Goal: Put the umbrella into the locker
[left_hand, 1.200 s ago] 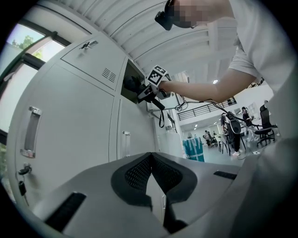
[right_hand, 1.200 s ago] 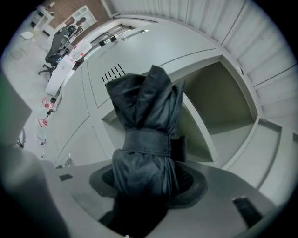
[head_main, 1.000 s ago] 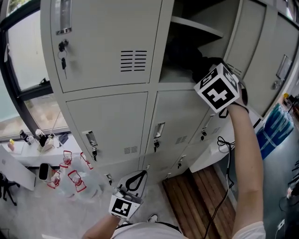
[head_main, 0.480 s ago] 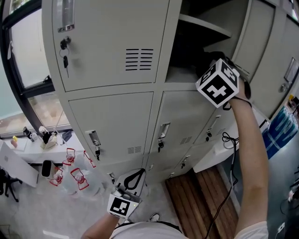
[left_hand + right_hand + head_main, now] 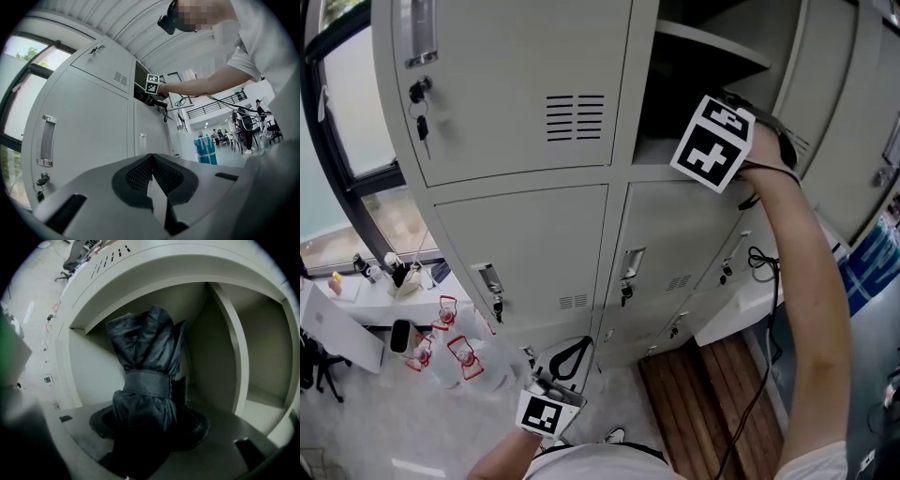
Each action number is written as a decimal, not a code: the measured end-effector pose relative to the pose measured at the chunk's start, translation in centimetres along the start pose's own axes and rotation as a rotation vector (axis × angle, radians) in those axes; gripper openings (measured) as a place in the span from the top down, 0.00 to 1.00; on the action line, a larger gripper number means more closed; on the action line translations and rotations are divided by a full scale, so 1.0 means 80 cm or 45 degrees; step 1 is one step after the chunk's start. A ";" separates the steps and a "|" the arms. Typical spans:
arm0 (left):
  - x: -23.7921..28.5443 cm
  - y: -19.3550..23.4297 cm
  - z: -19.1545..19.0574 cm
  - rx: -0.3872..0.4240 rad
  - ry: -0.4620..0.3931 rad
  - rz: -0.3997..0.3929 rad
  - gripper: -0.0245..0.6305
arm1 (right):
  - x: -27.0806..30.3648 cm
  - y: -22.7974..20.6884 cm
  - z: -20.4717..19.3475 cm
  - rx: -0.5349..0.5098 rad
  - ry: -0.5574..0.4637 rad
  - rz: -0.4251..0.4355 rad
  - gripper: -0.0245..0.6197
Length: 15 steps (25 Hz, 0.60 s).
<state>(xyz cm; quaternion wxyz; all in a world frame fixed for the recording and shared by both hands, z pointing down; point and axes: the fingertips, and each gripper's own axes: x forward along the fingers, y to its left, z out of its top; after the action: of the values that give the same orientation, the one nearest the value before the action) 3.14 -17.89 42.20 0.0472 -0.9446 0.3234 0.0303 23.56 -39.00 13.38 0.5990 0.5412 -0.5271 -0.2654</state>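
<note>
While the left tongs (image 5: 152,161) sit pinched together, empty, the right tongs (image 5: 149,425) clasp a crumpled black fabric umbrella (image 5: 147,376), strap-bound, poking into the smooth grey metal locker (image 5: 220,338).

Open locker compartment (image 5: 673,111), shelf (image 5: 712,45) above, shut door (image 5: 506,84) at its left

My head view is looking steeply down the locker bank (image 5: 525,216); the left gripper view, low, is gazing up the same doors; the right gripper view is nosing into the open compartment (image 5: 220,357) (umbrella (image 5: 145,376) close ahead).
</note>
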 end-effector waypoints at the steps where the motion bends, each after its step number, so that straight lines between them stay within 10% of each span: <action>1: 0.000 0.002 -0.001 0.000 0.001 0.007 0.93 | 0.003 0.002 0.006 -0.017 -0.010 0.007 0.56; 15: 0.005 0.031 -0.005 0.003 0.021 0.129 0.93 | 0.058 0.010 0.049 -0.146 -0.108 0.001 0.55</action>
<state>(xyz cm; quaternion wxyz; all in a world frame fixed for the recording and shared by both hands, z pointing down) 1.95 -20.17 42.39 0.0440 -0.9271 0.3713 0.0247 21.14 -44.37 15.18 0.6064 0.4940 -0.5360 -0.3178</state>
